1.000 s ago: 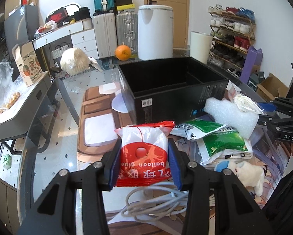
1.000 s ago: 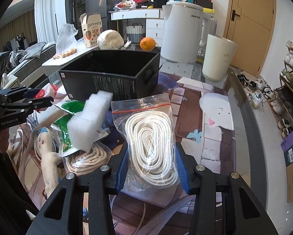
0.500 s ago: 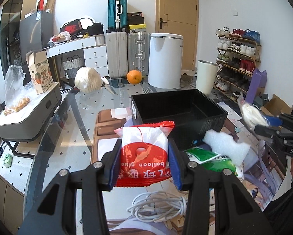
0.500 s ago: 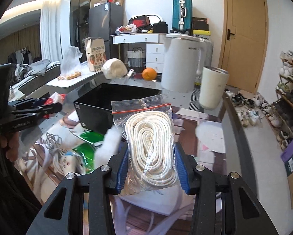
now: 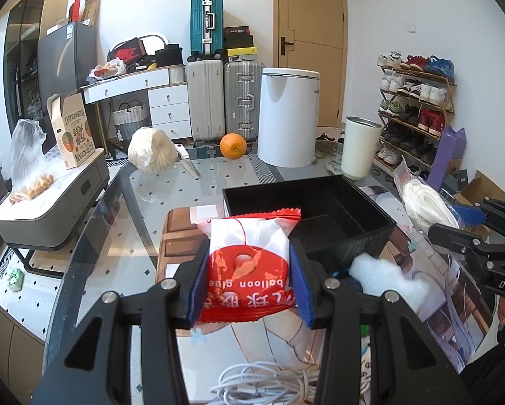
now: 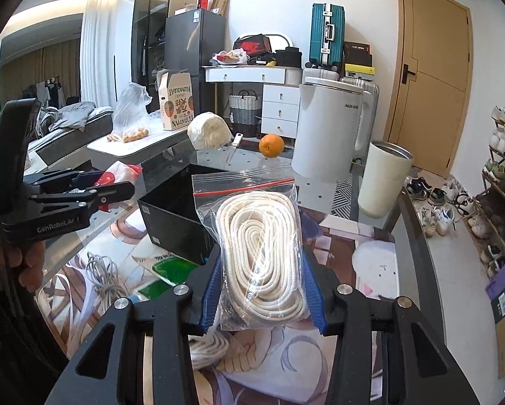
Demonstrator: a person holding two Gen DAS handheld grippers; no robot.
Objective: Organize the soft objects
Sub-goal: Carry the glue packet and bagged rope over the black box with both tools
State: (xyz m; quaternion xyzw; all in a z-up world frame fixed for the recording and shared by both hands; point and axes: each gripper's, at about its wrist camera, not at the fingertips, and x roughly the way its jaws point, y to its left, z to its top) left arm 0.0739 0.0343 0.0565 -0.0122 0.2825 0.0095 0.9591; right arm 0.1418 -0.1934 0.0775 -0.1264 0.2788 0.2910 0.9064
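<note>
My left gripper (image 5: 249,283) is shut on a red and white balloon glue packet (image 5: 249,266), held above the table just in front of the open black box (image 5: 306,216). A clear zip bag of coiled white rope (image 6: 264,253) sits between the blue pads of my right gripper (image 6: 262,290), which is shut on it, to the right of the black box (image 6: 174,222). In the left wrist view the right gripper (image 5: 454,216) shows at the right edge with the rope bag (image 5: 424,202). The left gripper (image 6: 117,189) appears at the left of the right wrist view with the packet (image 6: 117,173).
On the glass table lie a white foam block (image 5: 387,280), a grey cable coil (image 5: 269,384), green packets (image 6: 164,270) and another rope coil (image 6: 208,351). Farther back are an orange (image 5: 232,146), a wrapped white ball (image 5: 149,150), a knife (image 5: 188,163), a white bin (image 5: 287,118) and a white cylinder (image 5: 360,150).
Both grippers have risen with their loads and tilted up. The box and the table clutter have sunk lower in both views, and more of the room shows.
</note>
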